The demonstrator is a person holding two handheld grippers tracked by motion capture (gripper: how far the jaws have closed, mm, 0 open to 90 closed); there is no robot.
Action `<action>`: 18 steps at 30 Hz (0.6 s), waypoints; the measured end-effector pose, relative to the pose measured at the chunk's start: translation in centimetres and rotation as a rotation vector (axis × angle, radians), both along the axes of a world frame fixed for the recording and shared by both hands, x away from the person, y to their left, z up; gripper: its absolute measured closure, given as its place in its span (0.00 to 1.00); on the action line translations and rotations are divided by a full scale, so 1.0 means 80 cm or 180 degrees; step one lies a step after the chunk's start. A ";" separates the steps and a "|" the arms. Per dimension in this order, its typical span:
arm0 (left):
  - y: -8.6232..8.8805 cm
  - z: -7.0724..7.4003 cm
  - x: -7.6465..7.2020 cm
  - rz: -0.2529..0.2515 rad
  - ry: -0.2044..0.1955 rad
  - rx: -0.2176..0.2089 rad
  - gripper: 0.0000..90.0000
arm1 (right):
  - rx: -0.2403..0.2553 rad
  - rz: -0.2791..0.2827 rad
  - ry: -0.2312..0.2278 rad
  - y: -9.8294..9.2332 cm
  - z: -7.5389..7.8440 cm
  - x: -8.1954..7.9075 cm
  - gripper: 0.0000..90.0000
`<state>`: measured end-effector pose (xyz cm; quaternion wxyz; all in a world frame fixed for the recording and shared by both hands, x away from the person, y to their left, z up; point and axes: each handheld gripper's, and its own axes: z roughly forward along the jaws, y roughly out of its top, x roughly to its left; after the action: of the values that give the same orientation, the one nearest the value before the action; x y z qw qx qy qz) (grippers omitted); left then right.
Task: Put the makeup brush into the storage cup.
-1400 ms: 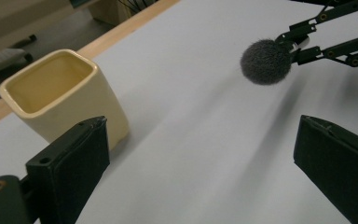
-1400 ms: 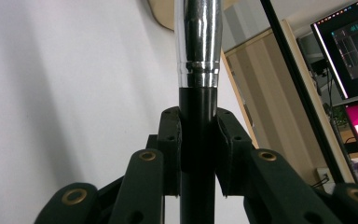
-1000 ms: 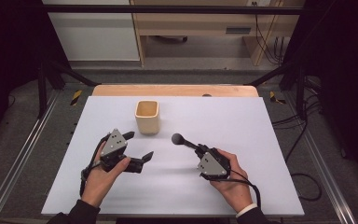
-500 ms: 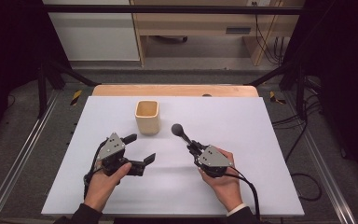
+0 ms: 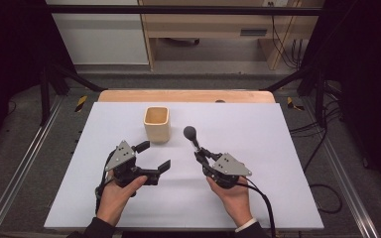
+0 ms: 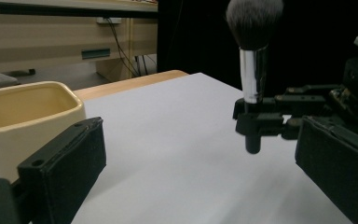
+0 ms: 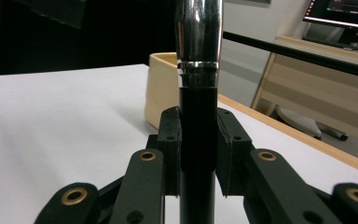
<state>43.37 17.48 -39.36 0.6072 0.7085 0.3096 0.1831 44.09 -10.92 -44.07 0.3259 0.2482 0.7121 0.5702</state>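
Where fingers clamp: fluffy, chrome-collared brush [image 5: 190,133]

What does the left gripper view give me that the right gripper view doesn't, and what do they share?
Left gripper view alone: the brush's grey bristle head, the handle's bottom end hanging above the white table, and the left gripper with its jaws wide apart and nothing between them.
Right gripper view alone: the right gripper close up, both pads pressed on the black handle, and a monitor at the top right.
Both: the brush's chrome ferrule, the cream square cup and the table's wooden edge.
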 end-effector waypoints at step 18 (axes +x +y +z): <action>-0.033 0.003 -0.002 -0.0186 0.0052 -0.0062 0.06 | 0.0023 0.0193 0.0002 0.027 0.002 -0.012 0.83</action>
<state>43.21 14.80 -39.13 0.6167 0.7127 0.2955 0.1565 43.14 -8.80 -43.90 0.3072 0.2279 0.7173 0.5824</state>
